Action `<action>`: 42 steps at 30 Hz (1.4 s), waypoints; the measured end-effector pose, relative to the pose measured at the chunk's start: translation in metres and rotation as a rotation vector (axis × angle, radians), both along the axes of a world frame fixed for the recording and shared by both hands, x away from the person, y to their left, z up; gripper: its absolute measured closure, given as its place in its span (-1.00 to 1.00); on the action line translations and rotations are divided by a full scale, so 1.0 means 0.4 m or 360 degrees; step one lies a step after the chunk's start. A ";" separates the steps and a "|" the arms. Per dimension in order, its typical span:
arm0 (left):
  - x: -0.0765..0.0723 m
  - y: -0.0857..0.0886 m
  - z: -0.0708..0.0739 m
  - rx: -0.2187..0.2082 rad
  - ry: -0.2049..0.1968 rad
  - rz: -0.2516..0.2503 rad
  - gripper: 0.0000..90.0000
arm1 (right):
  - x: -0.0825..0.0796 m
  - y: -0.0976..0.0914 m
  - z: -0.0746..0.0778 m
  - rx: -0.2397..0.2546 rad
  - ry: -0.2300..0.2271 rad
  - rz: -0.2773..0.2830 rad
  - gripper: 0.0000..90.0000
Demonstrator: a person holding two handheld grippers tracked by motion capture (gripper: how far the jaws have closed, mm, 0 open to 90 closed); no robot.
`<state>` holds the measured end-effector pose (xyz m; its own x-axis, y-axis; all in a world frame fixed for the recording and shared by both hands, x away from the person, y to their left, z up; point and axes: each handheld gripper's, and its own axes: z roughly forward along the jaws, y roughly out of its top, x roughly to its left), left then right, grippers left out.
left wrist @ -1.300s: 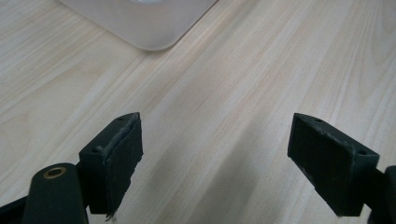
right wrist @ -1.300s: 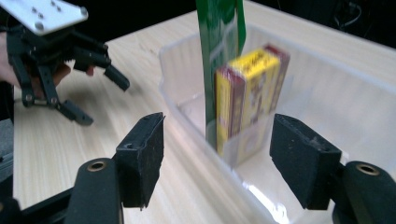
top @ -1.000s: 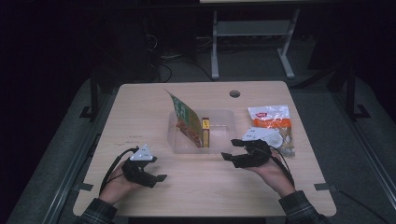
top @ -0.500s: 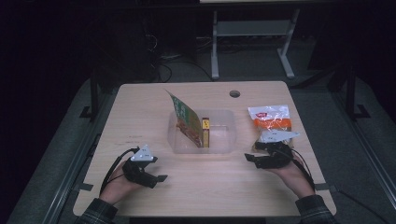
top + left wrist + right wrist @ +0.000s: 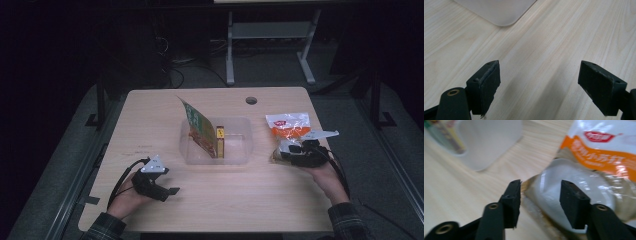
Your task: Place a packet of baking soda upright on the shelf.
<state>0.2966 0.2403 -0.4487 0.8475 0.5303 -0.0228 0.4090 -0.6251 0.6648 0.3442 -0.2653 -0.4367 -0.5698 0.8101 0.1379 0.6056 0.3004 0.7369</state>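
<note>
A clear plastic bin (image 5: 240, 150) stands mid-table and holds a green and orange packet (image 5: 199, 127) leaning upright and a small yellow box (image 5: 220, 141). An orange and white snack bag (image 5: 289, 126) lies to the right of the bin; in the right gripper view the bag (image 5: 596, 167) lies just ahead. My right gripper (image 5: 286, 154) (image 5: 540, 203) is open, its jaws on either side of the bag's near corner. Near the front left, my left gripper (image 5: 170, 192) (image 5: 540, 87) is open over bare wood with nothing between its jaws.
The wooden table (image 5: 150, 125) has a round cable hole (image 5: 251, 100) at the back. A corner of the bin (image 5: 499, 11) shows ahead of the left gripper. A metal desk frame (image 5: 270, 40) stands on the dark floor beyond.
My right gripper has moved right and forward, from the bin's front right corner to the snack bag's near end. The left gripper has stayed in place.
</note>
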 end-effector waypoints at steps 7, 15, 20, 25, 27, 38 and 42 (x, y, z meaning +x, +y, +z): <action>-0.001 -0.003 -0.004 0.0002 0.0006 -0.0005 -0.61 | 0.037 -0.031 0.000 -0.0120 -0.0041 -0.0105 0.82; 0.001 -0.006 -0.006 0.0010 0.0009 -0.0016 -0.61 | 0.042 -0.058 -0.017 -0.0301 -0.0017 -0.0158 0.95; 0.001 -0.006 -0.006 0.0010 0.0009 -0.0018 -0.61 | 0.042 -0.059 -0.021 -0.0307 -0.0022 -0.0126 0.99; 0.001 -0.005 -0.006 0.0008 0.0010 -0.0016 -0.61 | 0.034 -0.048 -0.018 -0.0304 0.0005 -0.0057 0.99; 0.000 -0.005 -0.005 0.0004 0.0012 -0.0013 -0.61 | 0.030 -0.047 -0.016 -0.0288 0.0025 -0.0037 0.99; 0.002 -0.005 -0.006 0.0004 0.0010 -0.0014 -0.61 | -0.009 0.000 -0.005 -0.0336 0.0075 0.0155 1.00; 0.001 -0.006 -0.007 0.0004 0.0009 -0.0015 -0.61 | -0.026 0.027 -0.001 -0.0357 0.0084 0.0233 1.00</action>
<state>0.2970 0.2380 -0.4513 0.8523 0.5223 -0.0265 0.4069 -0.6305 0.6610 0.3336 -0.2546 -0.4371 -0.6799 0.7333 -0.0027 0.5796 0.5397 0.6106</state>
